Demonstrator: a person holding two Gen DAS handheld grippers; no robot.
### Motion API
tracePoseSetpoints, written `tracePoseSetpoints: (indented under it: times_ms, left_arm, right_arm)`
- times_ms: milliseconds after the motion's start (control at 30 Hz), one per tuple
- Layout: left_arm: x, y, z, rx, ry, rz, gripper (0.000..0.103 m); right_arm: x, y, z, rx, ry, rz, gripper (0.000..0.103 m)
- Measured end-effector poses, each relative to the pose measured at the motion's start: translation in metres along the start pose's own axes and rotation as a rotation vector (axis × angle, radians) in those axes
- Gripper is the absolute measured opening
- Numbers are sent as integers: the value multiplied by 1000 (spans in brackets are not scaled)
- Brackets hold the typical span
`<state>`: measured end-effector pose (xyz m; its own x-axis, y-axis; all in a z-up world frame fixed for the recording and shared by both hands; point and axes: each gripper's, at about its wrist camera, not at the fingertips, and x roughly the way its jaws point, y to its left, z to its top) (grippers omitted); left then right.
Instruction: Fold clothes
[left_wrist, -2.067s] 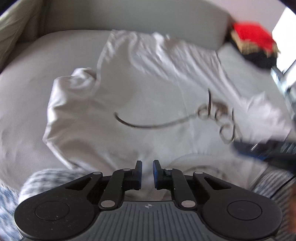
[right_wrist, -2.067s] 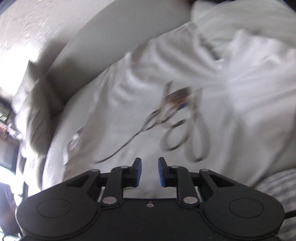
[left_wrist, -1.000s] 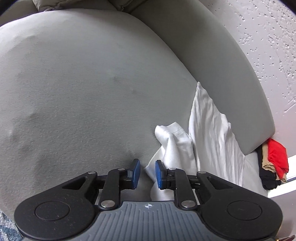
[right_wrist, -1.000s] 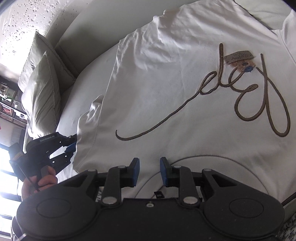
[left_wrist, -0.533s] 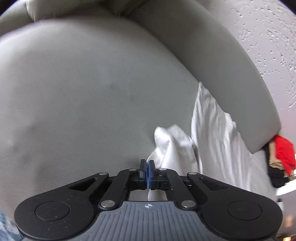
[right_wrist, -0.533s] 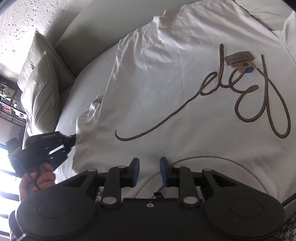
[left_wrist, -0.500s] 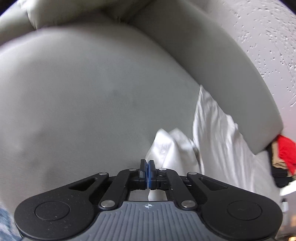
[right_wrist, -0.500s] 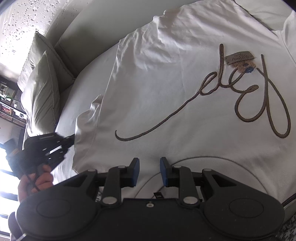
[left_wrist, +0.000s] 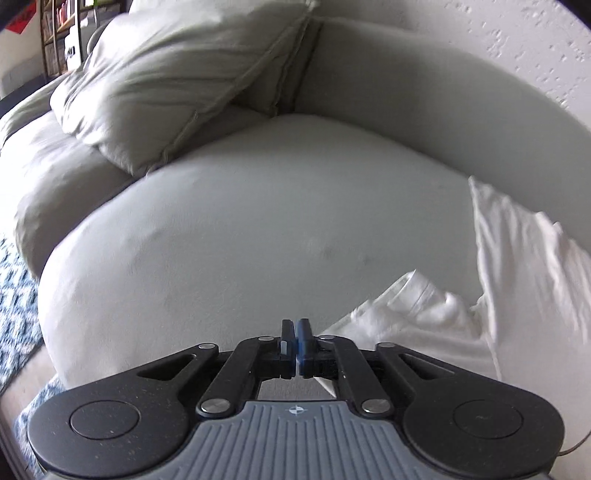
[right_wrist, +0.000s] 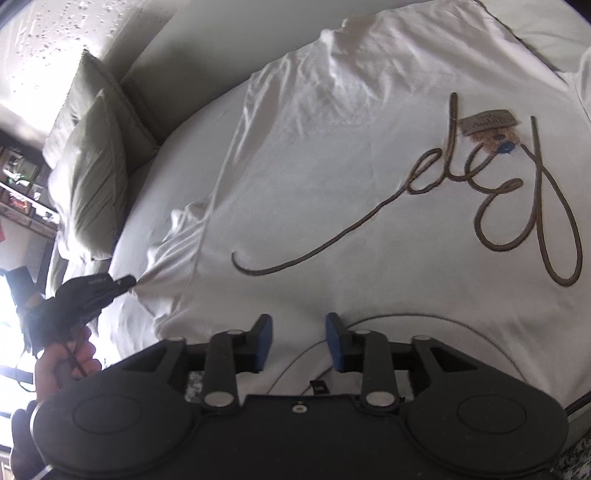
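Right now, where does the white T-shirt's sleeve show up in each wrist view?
Left wrist view: the sleeve lies lower right, running in to the shut left gripper.
Right wrist view: the sleeve is left of centre, drawn out toward the left gripper; the right gripper is open.
Shared landmark: the grey-green pillow.

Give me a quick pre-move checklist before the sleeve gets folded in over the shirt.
1. Left hand-held gripper shut on the sleeve: ok, sleeve edge drawn taut to its tip.
2. Right hand-held gripper free: ok, its jaws have just been opening, pads apart above the collar, gripping nothing.
3. White shirt lying flat on the couch cushion: ok, only light wrinkles.
4. Landing area over the script lettering free of objects: ok.
5. Other sleeve tidy: cannot tell, mostly out of frame.
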<state>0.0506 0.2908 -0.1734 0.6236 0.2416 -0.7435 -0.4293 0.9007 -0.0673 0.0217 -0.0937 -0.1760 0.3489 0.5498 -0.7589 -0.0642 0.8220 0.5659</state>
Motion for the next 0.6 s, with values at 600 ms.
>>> tracePoseSetpoints:
  times_ms: [600]
  left_arm:
    - [5, -17, -21, -21, 302, -167, 10]
  right_arm:
    - [-39, -43, -13, 66, -46, -9, 27]
